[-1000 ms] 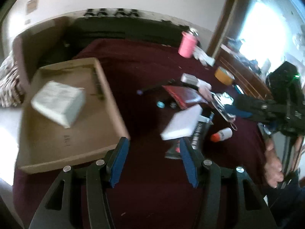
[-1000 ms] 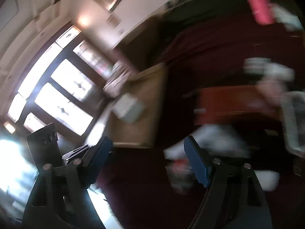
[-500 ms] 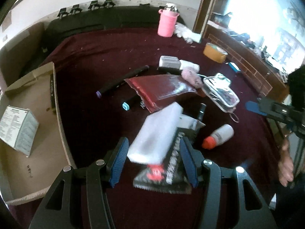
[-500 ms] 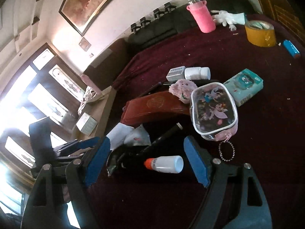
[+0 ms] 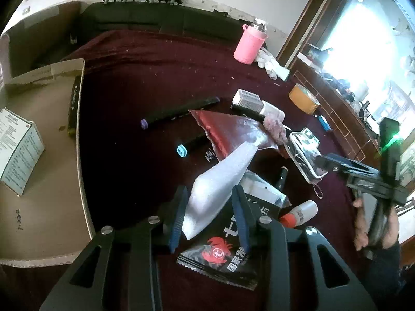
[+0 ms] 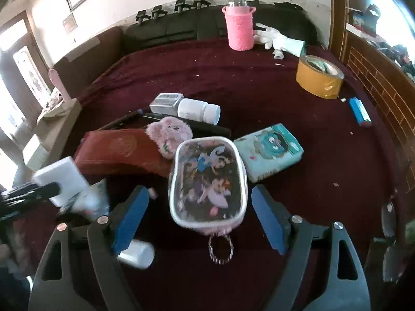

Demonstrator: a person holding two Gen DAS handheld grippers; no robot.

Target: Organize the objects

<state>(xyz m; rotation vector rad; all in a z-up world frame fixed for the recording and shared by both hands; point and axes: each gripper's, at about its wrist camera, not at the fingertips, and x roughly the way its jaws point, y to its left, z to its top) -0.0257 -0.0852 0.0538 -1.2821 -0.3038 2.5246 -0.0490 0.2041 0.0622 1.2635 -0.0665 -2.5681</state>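
Between the closing jaws of the left gripper (image 5: 208, 213), a white foam block (image 5: 216, 188) slants up and away, above a black crab-print packet (image 5: 228, 254). Ahead of the right gripper (image 6: 199, 217), jaws wide, a clear cartoon-print pouch (image 6: 207, 181) lies between its fingers, unpressed

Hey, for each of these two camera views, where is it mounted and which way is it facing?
Left wrist: on the left gripper, looking down its closing fingers at a white block between them; the right gripper and hand show at right.
Right wrist: on the right gripper, open over a clear pouch; the left gripper shows at left.
Both see the pink bottle.
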